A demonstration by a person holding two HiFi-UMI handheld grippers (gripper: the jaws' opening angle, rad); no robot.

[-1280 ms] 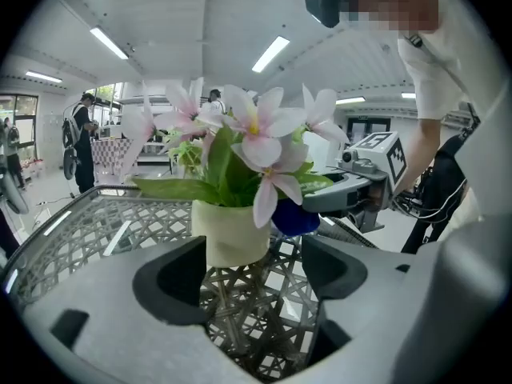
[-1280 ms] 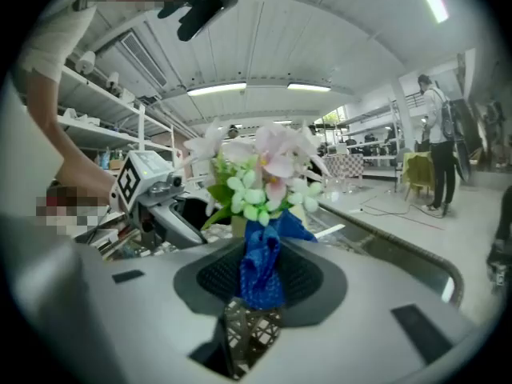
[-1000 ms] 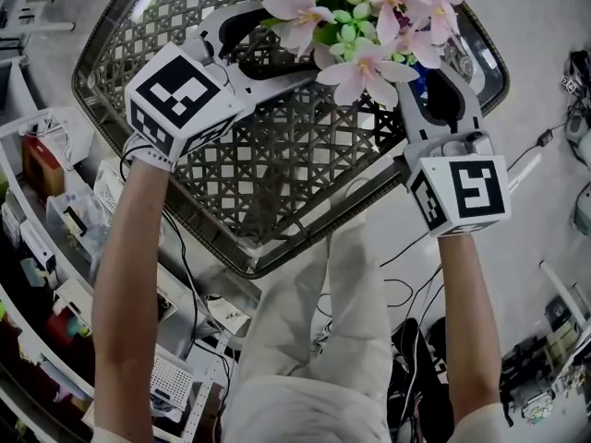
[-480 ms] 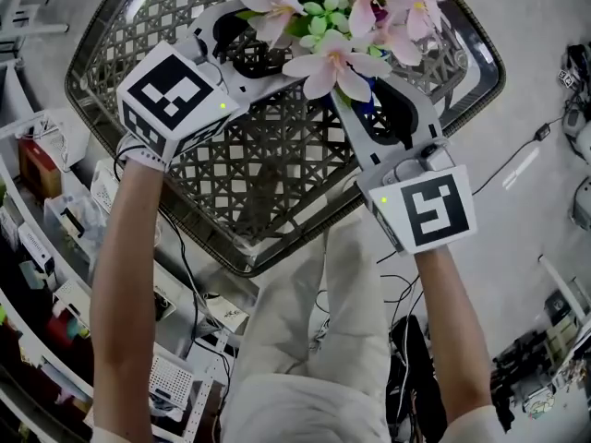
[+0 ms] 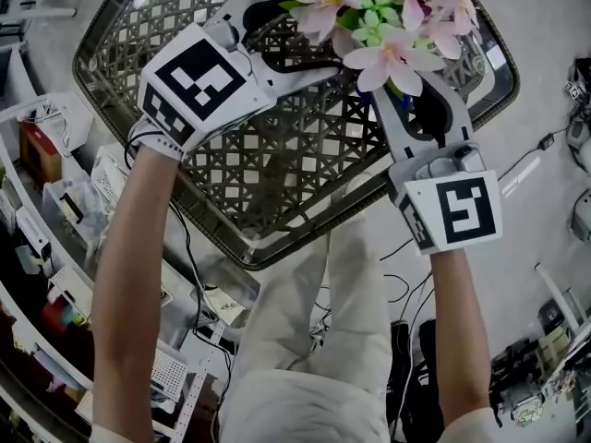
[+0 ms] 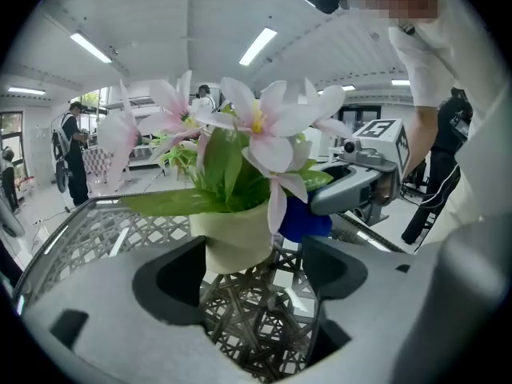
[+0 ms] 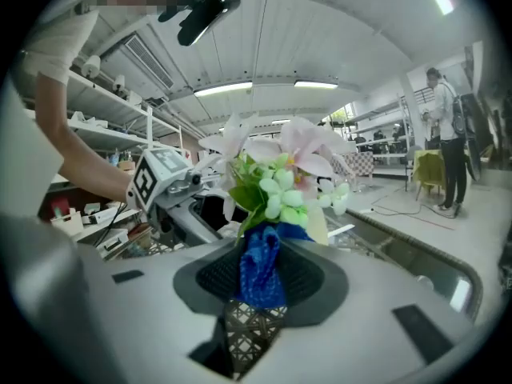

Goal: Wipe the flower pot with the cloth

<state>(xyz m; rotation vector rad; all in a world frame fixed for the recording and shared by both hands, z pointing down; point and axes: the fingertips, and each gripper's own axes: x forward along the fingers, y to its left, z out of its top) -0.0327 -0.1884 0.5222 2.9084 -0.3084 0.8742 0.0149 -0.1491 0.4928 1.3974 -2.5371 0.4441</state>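
Note:
A cream flower pot with pink flowers stands on a woven lattice table. My left gripper is open; the pot sits between its jaw tips, close to the left jaw with a gap on the right. In the head view the left gripper reaches in from the left under the blooms. My right gripper is shut on a blue cloth, which lies against the pot's side below the leaves. The blue cloth shows beside the pot. The flowers hide the pot in the head view.
The table's metal rim runs just in front of the person's legs. Shelves with boxes line the left side, and cables lie on the floor. People stand in the room's background.
The right gripper with the cloth swung left against the pot and has now come back right. The left gripper stays around the pot, shifted slightly right.

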